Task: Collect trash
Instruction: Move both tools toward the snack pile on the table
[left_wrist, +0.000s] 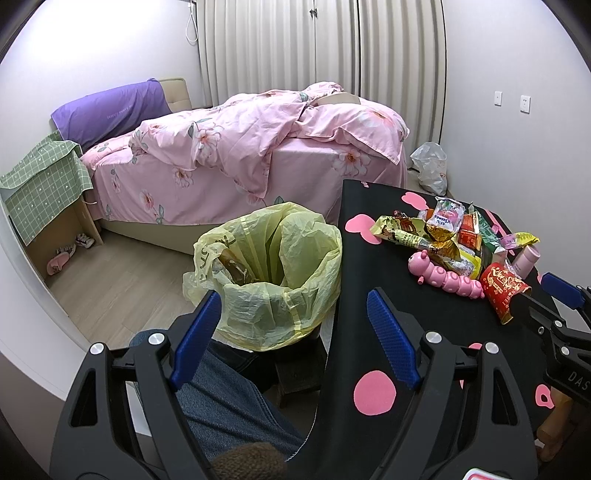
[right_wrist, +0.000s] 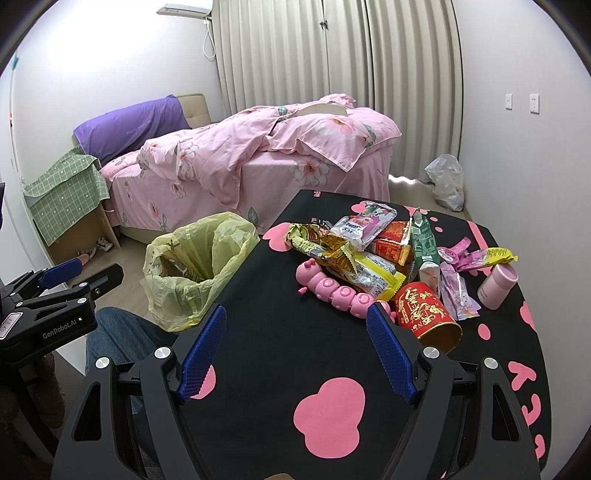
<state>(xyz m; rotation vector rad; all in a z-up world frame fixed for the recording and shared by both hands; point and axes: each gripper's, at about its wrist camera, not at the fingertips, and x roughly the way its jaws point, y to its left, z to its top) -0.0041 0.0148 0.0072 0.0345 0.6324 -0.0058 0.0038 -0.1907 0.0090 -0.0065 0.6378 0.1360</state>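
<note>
Both my left gripper and right gripper gape empty; wrappers look light, crinkly, slippery, so I'd pinch a flat edge, toward lined bin.

We see the heap of crumpled snack wrappers on the black pink-spotted tabletop, the yellow-bagged trash bin on the floor at its left, the pink-quilted bed behind both.
</note>
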